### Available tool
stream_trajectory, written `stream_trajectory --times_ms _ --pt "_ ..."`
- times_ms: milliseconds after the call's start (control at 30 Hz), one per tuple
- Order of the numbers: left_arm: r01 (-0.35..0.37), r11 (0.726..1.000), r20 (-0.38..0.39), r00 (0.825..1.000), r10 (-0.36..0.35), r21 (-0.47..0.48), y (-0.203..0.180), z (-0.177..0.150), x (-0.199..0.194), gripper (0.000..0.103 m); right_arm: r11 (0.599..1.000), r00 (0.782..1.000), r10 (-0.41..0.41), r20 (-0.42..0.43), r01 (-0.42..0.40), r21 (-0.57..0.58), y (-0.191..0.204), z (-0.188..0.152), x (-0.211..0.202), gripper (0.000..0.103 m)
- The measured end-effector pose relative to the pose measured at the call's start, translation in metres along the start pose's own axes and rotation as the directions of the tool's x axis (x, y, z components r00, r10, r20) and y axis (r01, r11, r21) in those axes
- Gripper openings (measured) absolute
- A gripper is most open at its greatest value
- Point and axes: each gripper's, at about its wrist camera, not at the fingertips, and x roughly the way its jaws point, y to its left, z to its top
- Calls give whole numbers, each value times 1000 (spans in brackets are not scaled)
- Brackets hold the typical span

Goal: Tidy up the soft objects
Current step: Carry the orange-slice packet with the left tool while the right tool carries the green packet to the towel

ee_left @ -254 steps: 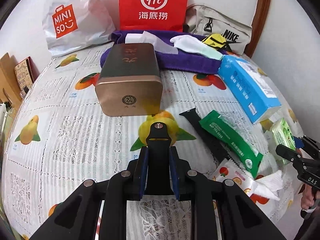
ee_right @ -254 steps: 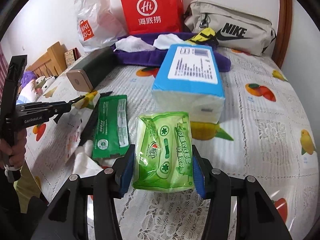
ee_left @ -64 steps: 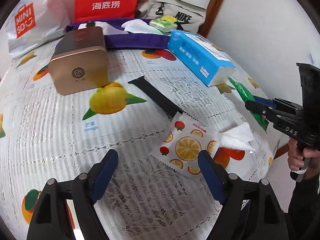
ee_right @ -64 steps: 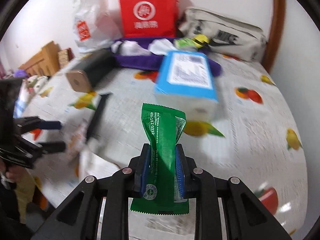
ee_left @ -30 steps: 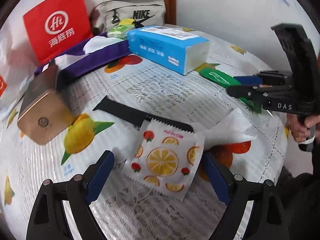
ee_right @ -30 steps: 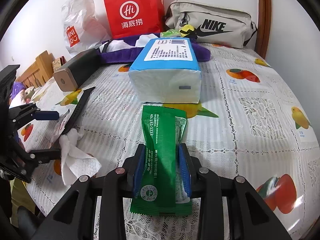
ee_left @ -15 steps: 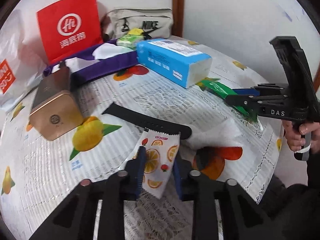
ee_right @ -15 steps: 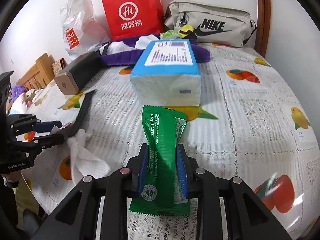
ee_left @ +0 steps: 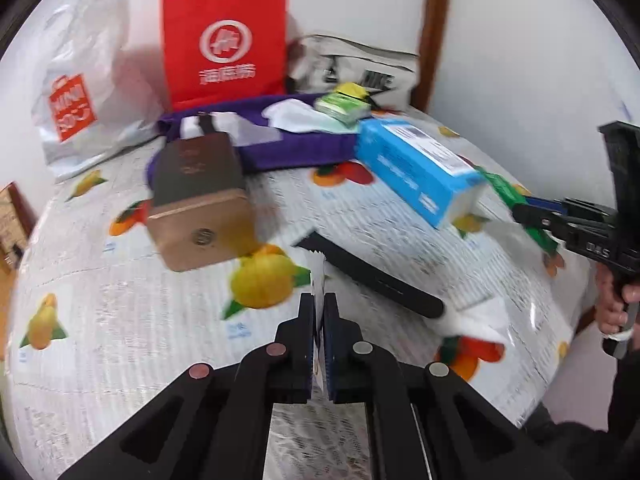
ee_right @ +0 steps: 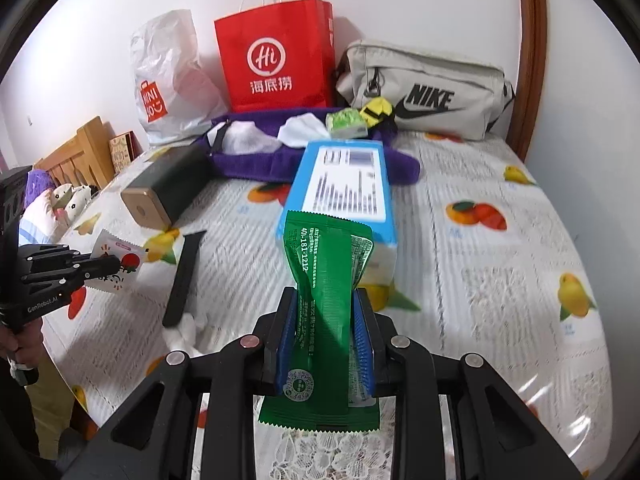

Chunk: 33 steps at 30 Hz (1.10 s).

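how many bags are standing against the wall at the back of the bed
3. The white crinkled plastic shopping bag is leftmost, the red paper carrier bag with white handles is in the middle, and the beige fabric Nike pouch lies rightmost. Others may be hidden behind them.

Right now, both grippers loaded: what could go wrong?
1. The left gripper pinches the fruit-print sachet only at one edge; it may slip out.
2. The right gripper squeezes the green packet at its waist; it could crumple.
3. The tissue box blocks the way to the purple towel.

Green sachet stands pinched upright; white fruit-print sachet is held edge-on above the bedspread.
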Motion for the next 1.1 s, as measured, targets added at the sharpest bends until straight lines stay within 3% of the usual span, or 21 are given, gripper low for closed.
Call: stream_trajectory --times_ms 367,1100 --pt "-71 985 5 997 73 -154 41 13 -8 5 1000 1000 -6 -8 6 -5 -5 31 10 28" --pt "-144 959 20 988 153 -244 69 81 3 5 999 1000 30 7 -30 -21 -17 89 40 28"
